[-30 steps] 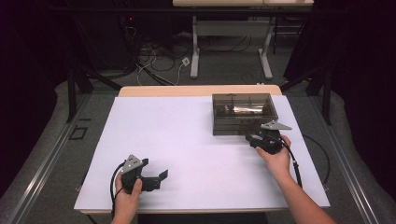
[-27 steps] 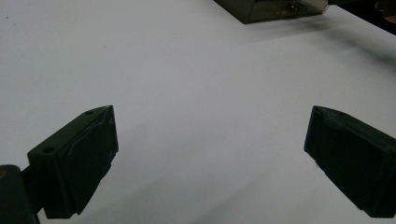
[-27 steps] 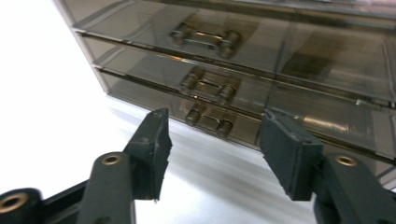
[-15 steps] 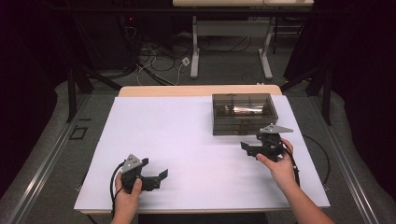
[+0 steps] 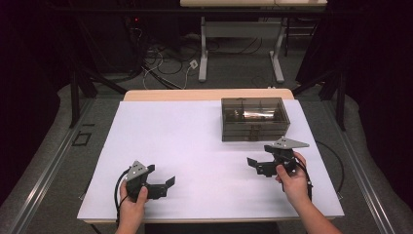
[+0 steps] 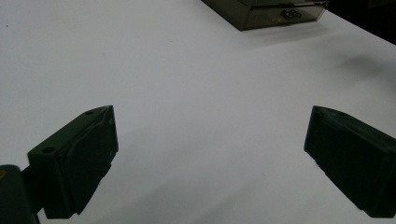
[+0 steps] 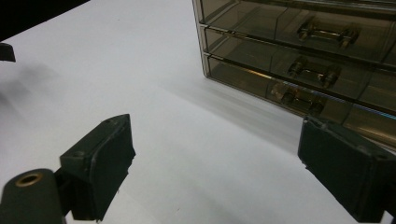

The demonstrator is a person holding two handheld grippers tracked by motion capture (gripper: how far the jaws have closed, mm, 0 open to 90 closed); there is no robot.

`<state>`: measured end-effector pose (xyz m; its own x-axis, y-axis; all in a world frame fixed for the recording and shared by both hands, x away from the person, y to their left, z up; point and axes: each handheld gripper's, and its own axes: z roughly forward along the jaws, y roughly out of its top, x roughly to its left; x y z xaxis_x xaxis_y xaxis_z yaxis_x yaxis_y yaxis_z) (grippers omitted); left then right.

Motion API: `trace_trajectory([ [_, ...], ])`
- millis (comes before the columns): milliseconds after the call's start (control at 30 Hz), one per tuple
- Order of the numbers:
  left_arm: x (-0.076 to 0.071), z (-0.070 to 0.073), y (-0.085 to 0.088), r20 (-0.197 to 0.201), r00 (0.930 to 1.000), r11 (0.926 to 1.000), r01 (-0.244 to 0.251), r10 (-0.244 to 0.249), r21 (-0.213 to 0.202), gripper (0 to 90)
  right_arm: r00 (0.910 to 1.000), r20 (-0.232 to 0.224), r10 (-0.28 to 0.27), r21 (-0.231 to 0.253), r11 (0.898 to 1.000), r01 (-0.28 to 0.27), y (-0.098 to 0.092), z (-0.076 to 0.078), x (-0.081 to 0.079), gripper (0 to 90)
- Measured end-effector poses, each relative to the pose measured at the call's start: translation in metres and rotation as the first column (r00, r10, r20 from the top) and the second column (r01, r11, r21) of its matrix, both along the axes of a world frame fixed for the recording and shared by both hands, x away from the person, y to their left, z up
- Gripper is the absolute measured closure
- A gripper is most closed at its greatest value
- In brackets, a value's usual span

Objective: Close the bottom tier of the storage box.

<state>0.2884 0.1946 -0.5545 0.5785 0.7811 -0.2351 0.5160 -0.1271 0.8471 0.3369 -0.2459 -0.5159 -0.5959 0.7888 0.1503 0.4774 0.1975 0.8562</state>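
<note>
A smoky see-through drawer box [image 5: 254, 119] stands on the white table top [image 5: 195, 146] at the back right, with its drawers pushed in. The right gripper view shows the box [image 7: 303, 51] close ahead, its handles facing me. My right gripper [image 5: 254, 166] hovers a short way in front of the box, apart from it. Its jaws have just been opening, and they now stand open [image 7: 215, 163] with nothing between them. Near the table's front left, my left gripper [image 5: 169, 186] rests open, and only bare table lies between its jaws [image 6: 210, 154]. The box [image 6: 266, 11] sits far off in the left gripper view.
The white sheet covers a wooden table whose far edge [image 5: 209, 94] shows as a tan strip. Beyond it are table legs [image 5: 202, 53] and cables on the floor. Dark curtains flank both sides.
My right gripper has pulled back from the front of the drawer box toward the table's front, and its jaws have spread apart. The left gripper has kept still.
</note>
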Motion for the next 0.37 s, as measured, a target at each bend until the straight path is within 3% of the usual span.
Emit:
trace_trajectory([
  [233,0.001,0.000,0.000,0.004,1.0000,1.0000,0.006,-0.006,0.008,2.9,0.9985,-0.019,0.051,-0.027,0.998,-0.051,0.014,-0.015,-0.002,9.5],
  [367,0.001,0.001,-0.001,0.005,1.0000,1.0000,0.004,-0.004,0.004,2.9,0.9969,-0.016,0.077,-0.081,0.994,-0.078,0.026,-0.022,-0.005,7.3],
])
